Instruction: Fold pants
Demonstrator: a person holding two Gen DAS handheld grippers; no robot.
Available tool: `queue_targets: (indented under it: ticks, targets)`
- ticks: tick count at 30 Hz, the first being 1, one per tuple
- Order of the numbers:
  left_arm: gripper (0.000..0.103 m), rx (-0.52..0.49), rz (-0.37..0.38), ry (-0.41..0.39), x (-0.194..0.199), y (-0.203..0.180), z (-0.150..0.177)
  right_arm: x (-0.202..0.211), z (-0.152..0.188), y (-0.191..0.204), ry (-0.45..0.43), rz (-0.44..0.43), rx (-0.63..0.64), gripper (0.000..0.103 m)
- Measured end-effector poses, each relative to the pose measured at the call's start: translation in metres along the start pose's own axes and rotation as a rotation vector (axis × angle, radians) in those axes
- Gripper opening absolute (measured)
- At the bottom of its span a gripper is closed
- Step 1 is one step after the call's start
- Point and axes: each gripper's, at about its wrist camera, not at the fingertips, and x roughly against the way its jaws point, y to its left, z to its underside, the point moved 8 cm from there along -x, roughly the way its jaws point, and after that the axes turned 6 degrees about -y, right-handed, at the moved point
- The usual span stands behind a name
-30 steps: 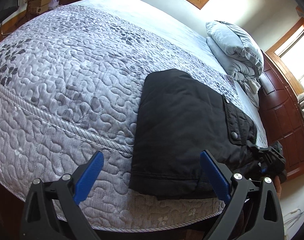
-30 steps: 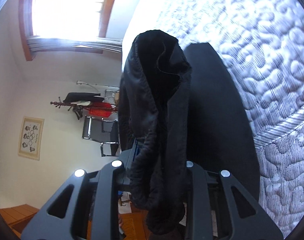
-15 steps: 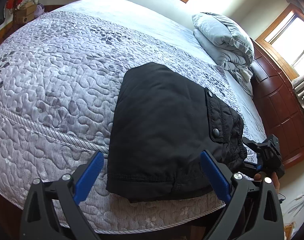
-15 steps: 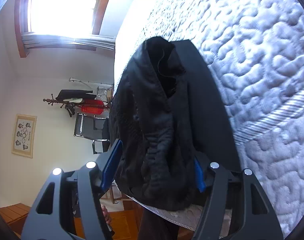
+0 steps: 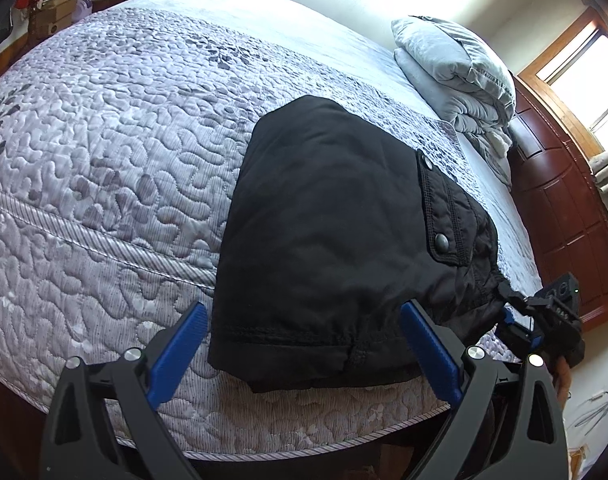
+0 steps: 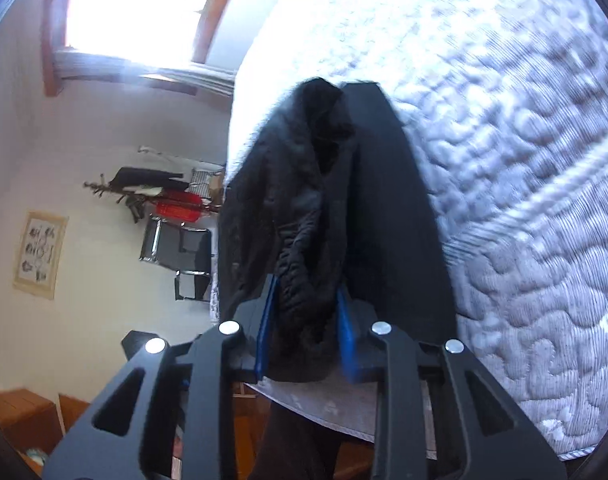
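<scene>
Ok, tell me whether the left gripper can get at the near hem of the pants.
Probably yes: the left gripper is open, its fingers either side of the pants hem, nothing between.

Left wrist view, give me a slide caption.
Open left gripper faces folded black pants on the quilted bed; right gripper clamps their corner.

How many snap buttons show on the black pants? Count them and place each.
2. One snap button sits at the far top corner of the pocket flap; the other snap button sits nearer, at the flap's lower corner. Folds of the pants may hide more.
</scene>
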Motion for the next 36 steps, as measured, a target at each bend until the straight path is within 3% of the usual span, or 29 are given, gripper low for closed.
queue_targets:
  ticks: [5, 13, 18, 22, 24, 36]
  targets:
    - [0.098, 0.007, -0.001, 0.003, 0.000, 0.000, 0.000, -0.005, -0.002, -0.014, 0.015, 0.059, -0.024, 0.026]
    - [0.098, -0.002, -0.015, 0.003, 0.002, 0.006, 0.000, -0.001, 0.007, -0.034, 0.004, 0.065, -0.063, 0.026]
    - [0.098, 0.012, -0.011, -0.004, 0.004, 0.006, -0.002, 0.002, 0.004, -0.016, 0.008, 0.070, -0.028, 0.041]
    - [0.098, -0.003, -0.010, -0.001, 0.002, 0.004, -0.002, 0.008, 0.007, -0.021, 0.007, 0.065, -0.035, 0.042]
    - [0.098, -0.001, -0.009, 0.003, 0.001, 0.003, -0.001, 0.011, 0.011, -0.026, 0.003, 0.074, -0.027, 0.027]
    - [0.098, -0.007, -0.018, 0.001, 0.004, 0.007, -0.004, 0.019, 0.002, -0.016, -0.015, 0.084, 0.017, 0.021]
